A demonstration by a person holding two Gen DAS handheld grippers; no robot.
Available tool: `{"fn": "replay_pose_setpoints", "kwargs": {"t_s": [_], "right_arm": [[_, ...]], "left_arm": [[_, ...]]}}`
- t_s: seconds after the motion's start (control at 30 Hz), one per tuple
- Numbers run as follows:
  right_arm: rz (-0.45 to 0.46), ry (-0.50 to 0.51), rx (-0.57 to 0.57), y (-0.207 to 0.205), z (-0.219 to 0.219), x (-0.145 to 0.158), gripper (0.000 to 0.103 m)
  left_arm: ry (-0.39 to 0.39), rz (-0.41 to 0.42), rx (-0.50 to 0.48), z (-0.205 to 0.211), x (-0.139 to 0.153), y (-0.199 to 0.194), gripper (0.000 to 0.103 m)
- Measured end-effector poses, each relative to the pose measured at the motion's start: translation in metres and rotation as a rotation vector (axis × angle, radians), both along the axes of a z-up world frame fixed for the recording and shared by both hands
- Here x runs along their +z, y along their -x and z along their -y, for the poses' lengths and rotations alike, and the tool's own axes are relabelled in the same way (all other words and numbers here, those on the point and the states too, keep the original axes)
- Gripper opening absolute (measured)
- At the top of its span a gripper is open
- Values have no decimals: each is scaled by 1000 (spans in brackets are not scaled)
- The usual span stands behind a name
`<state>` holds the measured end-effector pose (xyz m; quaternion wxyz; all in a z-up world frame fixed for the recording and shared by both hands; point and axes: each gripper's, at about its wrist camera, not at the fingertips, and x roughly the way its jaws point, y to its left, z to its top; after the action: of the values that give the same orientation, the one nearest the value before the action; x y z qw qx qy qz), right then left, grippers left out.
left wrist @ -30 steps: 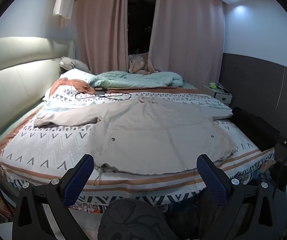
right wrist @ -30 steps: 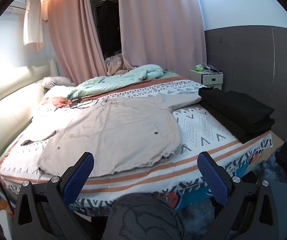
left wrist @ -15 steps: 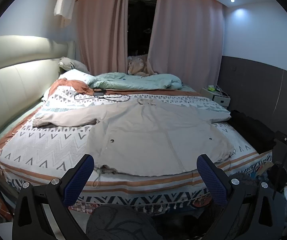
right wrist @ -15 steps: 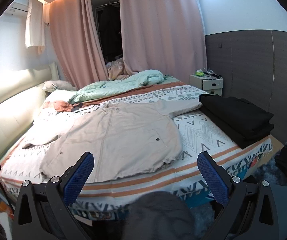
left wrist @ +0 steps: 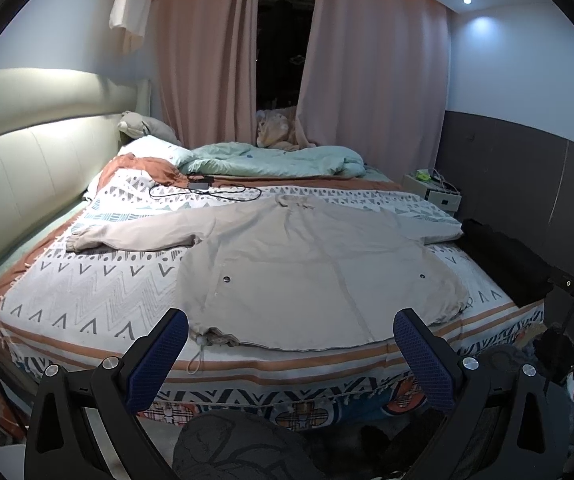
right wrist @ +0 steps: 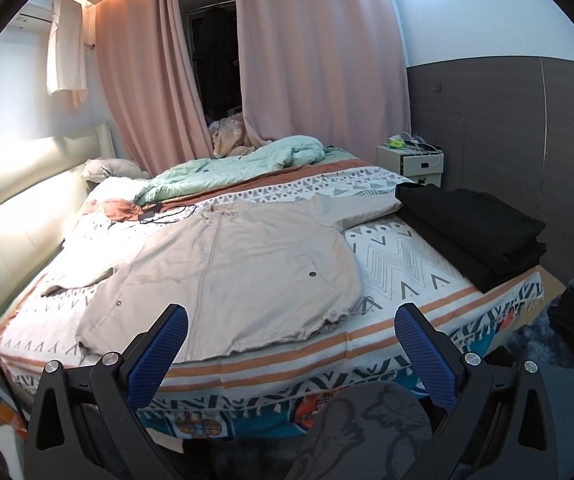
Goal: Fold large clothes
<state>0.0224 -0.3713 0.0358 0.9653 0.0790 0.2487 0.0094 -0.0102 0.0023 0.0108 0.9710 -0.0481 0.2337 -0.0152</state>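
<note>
Beige jacket flat on bed; folded black clothes beside it. Left claw and right claw wide, empty.

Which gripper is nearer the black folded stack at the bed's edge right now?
Right. The right gripper has the black folded stack just ahead to its right; from the left gripper the stack sits far off at the view's right edge.
</note>
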Motion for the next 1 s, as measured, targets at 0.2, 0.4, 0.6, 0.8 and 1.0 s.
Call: {"fn": "replay_pose_setpoints", "kwargs": {"t_s": [0.2, 0.4, 0.6, 0.8, 1.0], "right_arm": [[-3, -19, 2, -7, -2, 0, 103], [20, -9, 12, -15, -7, 6, 103], [23, -8, 18, -16, -10, 4, 103], [13, -10, 15, -16, -8, 1, 103], [17, -22, 23, -18, -8, 1, 103]], "left_arm": [[-17, 16, -2, 1, 6, 1, 103], [-26, 28, 5, 0, 13, 2, 103], [-22, 27, 6, -4, 15, -2, 103], [-15, 30, 13, -7, 15, 0, 103], [-13, 30, 27, -9, 14, 8, 103]]}}
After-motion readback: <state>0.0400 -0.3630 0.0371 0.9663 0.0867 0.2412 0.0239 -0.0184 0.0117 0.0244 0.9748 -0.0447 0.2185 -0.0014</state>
